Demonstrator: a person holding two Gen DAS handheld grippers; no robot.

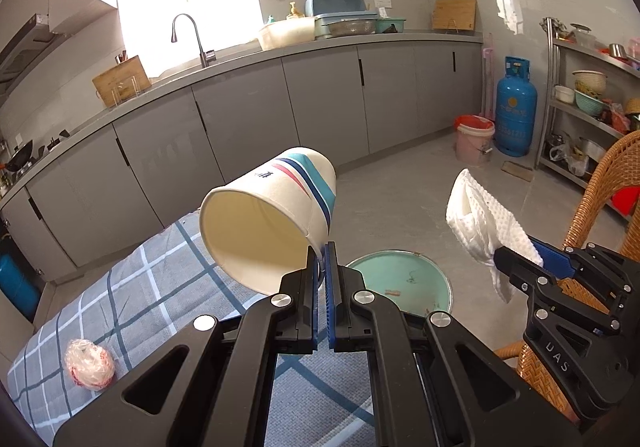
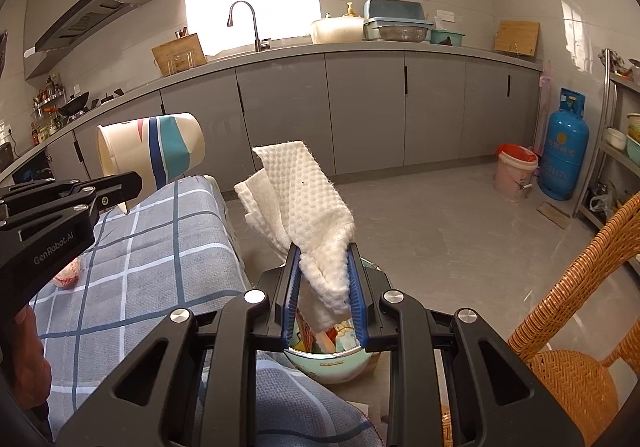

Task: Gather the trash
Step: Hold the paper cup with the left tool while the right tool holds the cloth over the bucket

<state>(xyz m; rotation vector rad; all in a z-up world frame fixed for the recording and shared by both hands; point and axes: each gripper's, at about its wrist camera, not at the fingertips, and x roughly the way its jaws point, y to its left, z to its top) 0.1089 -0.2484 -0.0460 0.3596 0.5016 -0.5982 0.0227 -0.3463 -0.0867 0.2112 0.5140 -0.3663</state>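
My left gripper point(image 1: 321, 247) is shut on the rim of a white paper cup point(image 1: 272, 215) with blue, teal and red stripes, held tilted in the air above the table edge; it also shows in the right wrist view point(image 2: 152, 155). My right gripper point(image 2: 323, 259) is shut on a crumpled white paper towel point(image 2: 300, 199), held above a green bin point(image 2: 332, 363) with trash inside. The towel also shows in the left wrist view point(image 1: 484, 219), over the bin point(image 1: 404, 279). A wadded plastic wrapper point(image 1: 90, 365) lies on the checked tablecloth point(image 1: 160, 287).
A wicker chair point(image 2: 580, 327) stands at the right of the bin. Grey kitchen cabinets point(image 1: 280, 115) run along the far wall. A pink bucket point(image 1: 474, 139) and a blue gas cylinder point(image 1: 516, 107) stand at the back right, beside a metal shelf point(image 1: 592, 107).
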